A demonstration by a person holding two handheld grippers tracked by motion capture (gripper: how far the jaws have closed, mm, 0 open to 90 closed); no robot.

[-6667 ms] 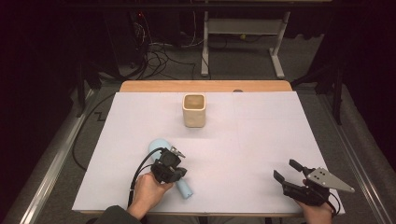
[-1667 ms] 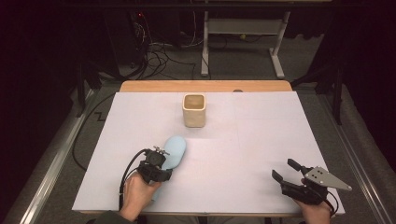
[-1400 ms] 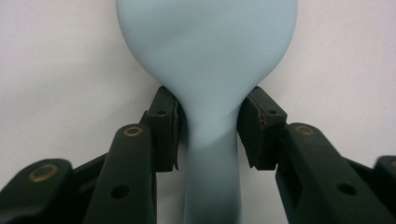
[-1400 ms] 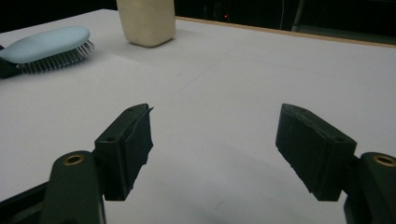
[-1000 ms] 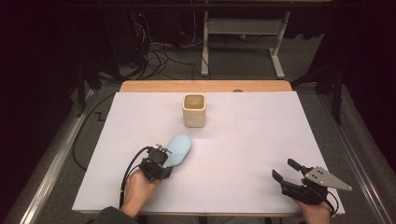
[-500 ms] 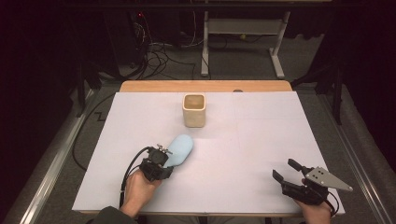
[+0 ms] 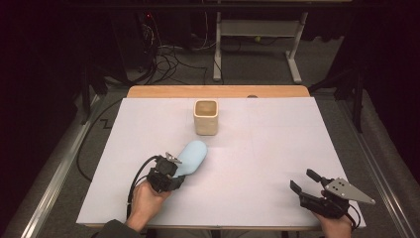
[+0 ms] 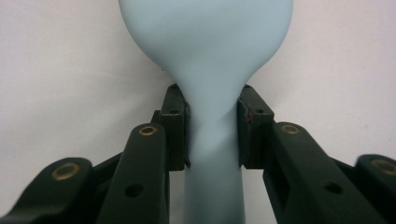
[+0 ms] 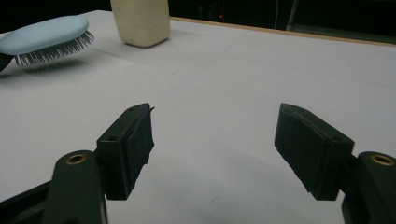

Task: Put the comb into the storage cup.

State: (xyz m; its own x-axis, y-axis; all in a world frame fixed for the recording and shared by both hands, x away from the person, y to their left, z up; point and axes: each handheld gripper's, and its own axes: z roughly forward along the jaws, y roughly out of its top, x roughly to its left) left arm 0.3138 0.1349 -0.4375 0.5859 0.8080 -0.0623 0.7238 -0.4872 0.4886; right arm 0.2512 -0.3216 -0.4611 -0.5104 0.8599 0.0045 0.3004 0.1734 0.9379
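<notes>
Left claw (image 8: 212,135) clamps hairbrush (image 7: 190,157) handle, apparently lifted; right claw (image 9: 219,154) spread, empty.

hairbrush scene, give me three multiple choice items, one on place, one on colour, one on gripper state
1. Where does the cream cup stand?
A. in the far middle of the table
B. at the near right corner
C. on the floor

2. What colour is the hairbrush?
A. red
B. light blue
C. black

3. How is the right hand-held gripper?
A. shut on the cup
B. shut on the hairbrush
C. open, holding nothing

Answers: 1 A, the high view shows it beyond the brush near the far edge. 2 B, its back is pale blue in both gripper views. 3 C, its jaws stand apart over the bare white table cover; the left hand-held gripper clamps the brush's neck.
</notes>
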